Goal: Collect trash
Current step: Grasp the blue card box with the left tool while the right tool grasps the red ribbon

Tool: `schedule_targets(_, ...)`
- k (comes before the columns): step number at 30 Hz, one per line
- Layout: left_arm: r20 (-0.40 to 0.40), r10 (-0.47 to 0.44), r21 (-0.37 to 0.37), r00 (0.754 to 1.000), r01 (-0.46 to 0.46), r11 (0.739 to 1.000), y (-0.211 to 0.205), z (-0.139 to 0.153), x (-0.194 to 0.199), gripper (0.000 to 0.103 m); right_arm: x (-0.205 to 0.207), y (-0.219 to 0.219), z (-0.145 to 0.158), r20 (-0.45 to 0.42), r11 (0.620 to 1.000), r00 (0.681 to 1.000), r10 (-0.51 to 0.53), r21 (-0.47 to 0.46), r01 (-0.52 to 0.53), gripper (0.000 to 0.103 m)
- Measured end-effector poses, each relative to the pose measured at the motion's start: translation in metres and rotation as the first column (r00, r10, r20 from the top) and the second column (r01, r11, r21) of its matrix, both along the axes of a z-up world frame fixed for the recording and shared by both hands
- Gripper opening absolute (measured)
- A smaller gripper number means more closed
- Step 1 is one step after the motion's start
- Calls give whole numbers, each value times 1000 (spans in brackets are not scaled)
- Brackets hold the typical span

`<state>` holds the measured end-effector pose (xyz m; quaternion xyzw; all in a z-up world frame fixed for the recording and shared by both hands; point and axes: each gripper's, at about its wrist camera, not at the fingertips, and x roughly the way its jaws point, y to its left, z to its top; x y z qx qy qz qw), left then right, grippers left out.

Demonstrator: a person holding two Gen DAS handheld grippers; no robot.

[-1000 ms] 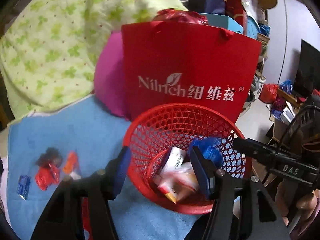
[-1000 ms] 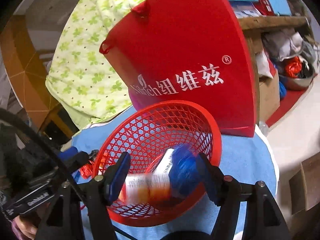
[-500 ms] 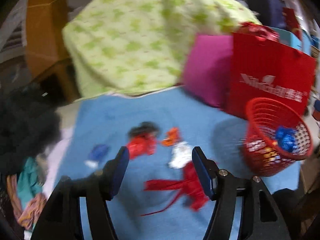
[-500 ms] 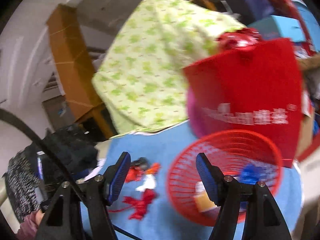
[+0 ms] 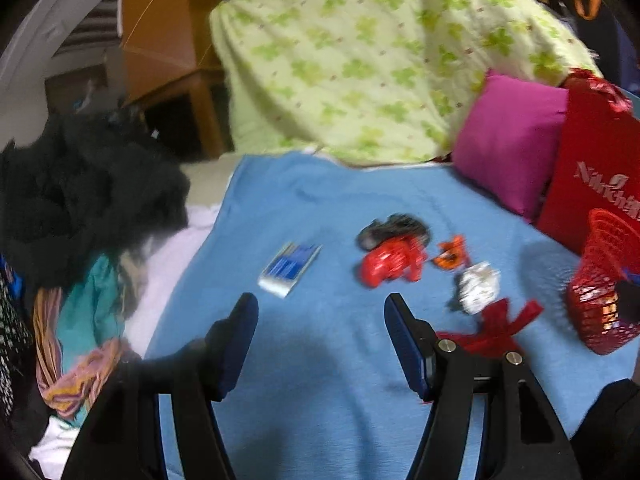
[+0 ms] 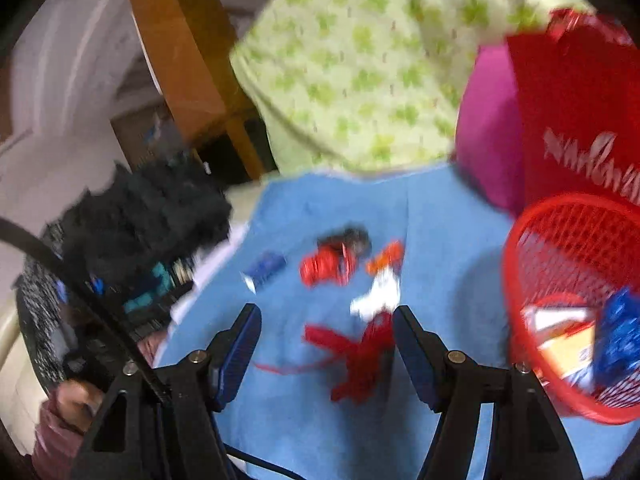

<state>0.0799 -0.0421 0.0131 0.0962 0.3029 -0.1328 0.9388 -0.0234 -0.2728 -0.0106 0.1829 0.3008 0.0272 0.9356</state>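
With both grippers, left (image 5: 320,340) and right (image 6: 326,344), open and empty, lower one squarely over a single wrapper, such as the red wrapper (image 5: 390,266), before you squeeze.

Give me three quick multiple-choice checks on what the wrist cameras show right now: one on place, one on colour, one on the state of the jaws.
1. Where does the mesh basket stand?
A. on the blue cloth, in front of the red paper bag
B. on the green-patterned bedding
C. on the dark pile of clothes

2. What colour is the flat packet lying apart from the other scraps?
A. yellow
B. blue and white
C. pink

3. What is between the left gripper jaws?
A. a red wrapper
B. the basket rim
C. nothing

Answers: 1 A, its base sits on the cloth against the bag. 2 B, blue face with a pale edge. 3 C, only bare cloth shows between the spread jaws.
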Motion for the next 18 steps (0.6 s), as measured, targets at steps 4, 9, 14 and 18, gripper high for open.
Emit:
schedule_targets(4,-76,64,21,995,-62,998,27,-31,29,66,47,-3,-56,-183,1000,983,1,22,3,71)
schedule_targets(9,-167,110,23,980,-107,994,54,-58,76,66,95,-18,-112,-317,997,948,-28,64,51,71)
schedule_targets(14,-204,71,4,976,-71,997,44,-66,131,68,113,-20,-128,-347,996,937,-39,60,63,60)
schedule_targets(18,-245,35,12,969,-33,999,15,-74,173,70,115,-18,-131,-339,998,939,-53,-4,55,46)
